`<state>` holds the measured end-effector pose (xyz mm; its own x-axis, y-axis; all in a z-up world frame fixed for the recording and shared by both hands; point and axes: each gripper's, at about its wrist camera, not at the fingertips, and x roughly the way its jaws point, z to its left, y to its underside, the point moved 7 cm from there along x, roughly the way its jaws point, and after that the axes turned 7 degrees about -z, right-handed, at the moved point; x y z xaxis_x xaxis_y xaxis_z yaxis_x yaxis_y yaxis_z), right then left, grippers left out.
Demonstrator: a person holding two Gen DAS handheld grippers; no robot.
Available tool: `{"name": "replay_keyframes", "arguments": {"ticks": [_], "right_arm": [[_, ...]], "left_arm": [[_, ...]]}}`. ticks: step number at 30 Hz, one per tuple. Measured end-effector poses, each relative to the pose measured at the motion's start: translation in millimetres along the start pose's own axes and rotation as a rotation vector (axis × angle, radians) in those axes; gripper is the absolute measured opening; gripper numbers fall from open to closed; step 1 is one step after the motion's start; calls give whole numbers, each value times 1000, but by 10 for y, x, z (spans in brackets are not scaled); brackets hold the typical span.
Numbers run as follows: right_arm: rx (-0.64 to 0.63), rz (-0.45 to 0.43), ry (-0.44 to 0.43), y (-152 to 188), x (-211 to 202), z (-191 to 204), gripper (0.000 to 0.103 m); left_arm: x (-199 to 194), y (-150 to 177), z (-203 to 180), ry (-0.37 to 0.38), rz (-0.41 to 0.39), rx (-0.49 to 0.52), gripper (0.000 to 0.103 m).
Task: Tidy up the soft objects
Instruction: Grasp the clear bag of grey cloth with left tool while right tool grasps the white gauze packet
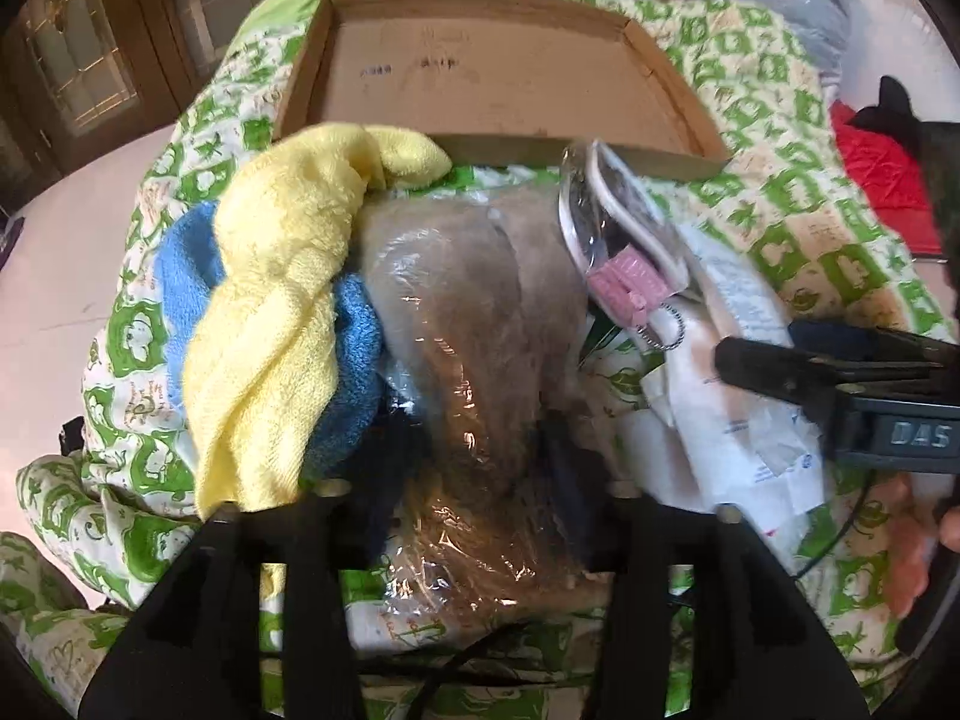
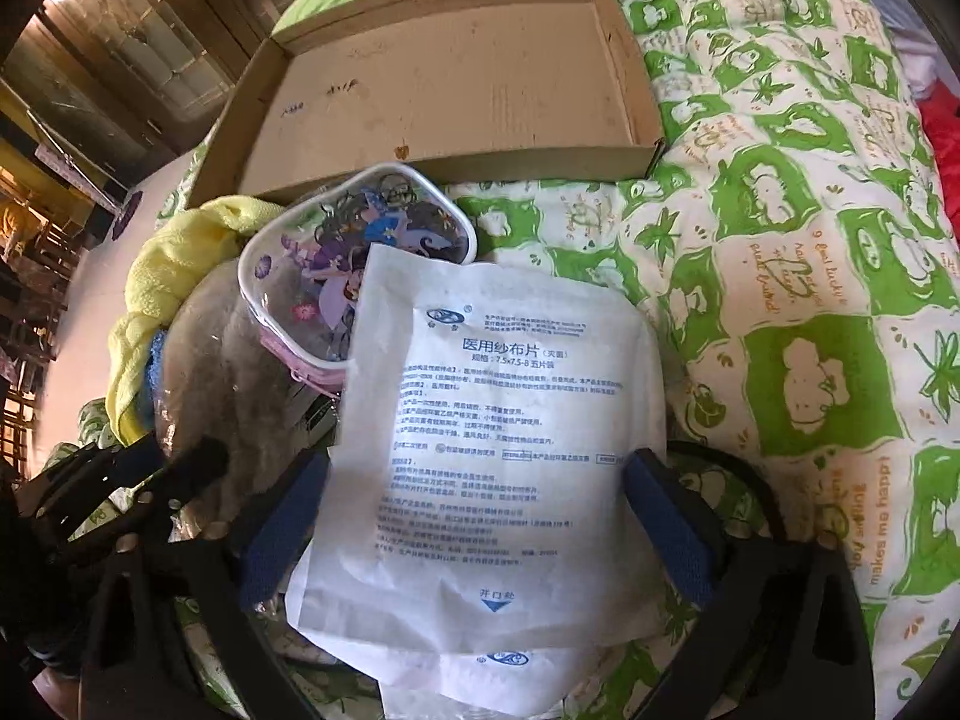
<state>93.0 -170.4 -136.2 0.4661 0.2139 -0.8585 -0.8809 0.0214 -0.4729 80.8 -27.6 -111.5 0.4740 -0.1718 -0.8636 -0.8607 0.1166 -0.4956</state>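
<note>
A brown furry item (image 1: 468,312) wrapped in clear plastic lies on the quilt, and my left gripper (image 1: 480,480) is open with a finger on each side of it. A twisted yellow towel (image 1: 270,300) and a blue towel (image 1: 354,372) lie against its left side. A clear printed pouch (image 2: 348,240) with a pink zipper rests on top. In front of the pouch lies a white gauze packet (image 2: 498,420), with a second packet under it. My right gripper (image 2: 480,516) is open, its blue pads beside the packet's two edges. The left gripper (image 2: 162,468) shows at the left of the right wrist view.
A shallow cardboard tray (image 2: 432,78) with nothing in it sits just beyond the pile. Everything rests on a green and white quilt (image 2: 780,240). A red cloth (image 1: 882,168) lies at the far right. A hand (image 1: 918,540) holds the right gripper (image 1: 756,360).
</note>
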Motion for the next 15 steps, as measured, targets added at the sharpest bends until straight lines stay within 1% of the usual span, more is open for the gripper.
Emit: {"name": "replay_keyframes", "arguments": {"ticks": [1, 3, 4, 6, 7, 9, 10, 11, 12, 14, 15], "right_arm": [[1, 0, -2, 6, -38, -13, 89], [1, -6, 2, 2, -55, -42, 81], [3, -9, -1, 3, -68, -57, 80], [3, -19, -3, -8, -106, -93, 71], [3, -30, -6, -8, -143, -115, 67], [0, -50, -21, -17, -228, -127, 51], [-2, -53, -27, -19, -251, -125, 49], [1, -53, -39, -18, -271, -130, 43], [5, -50, -47, -7, -285, -126, 41], [9, -43, -49, 2, -288, -132, 41], [7, -34, -49, 8, -281, -136, 45]], "left_arm": [[40, -1, 2, -9, 11, 3, 52], [111, -3, -9, -33, 29, 18, 52], [121, -8, -15, -39, 29, 22, 52], [97, -16, -24, -44, 8, 32, 52], [75, -17, -19, -43, -6, 34, 46], [40, -19, -30, -31, -18, 36, 31], [17, -21, -35, -30, -29, 39, 27], [-10, -24, -37, -27, -39, 42, 24], [-43, -24, -42, -17, -49, 41, 22], [-116, -11, -56, 7, -58, 34, 21], [-131, -10, -54, 17, -58, 28, 21]]}}
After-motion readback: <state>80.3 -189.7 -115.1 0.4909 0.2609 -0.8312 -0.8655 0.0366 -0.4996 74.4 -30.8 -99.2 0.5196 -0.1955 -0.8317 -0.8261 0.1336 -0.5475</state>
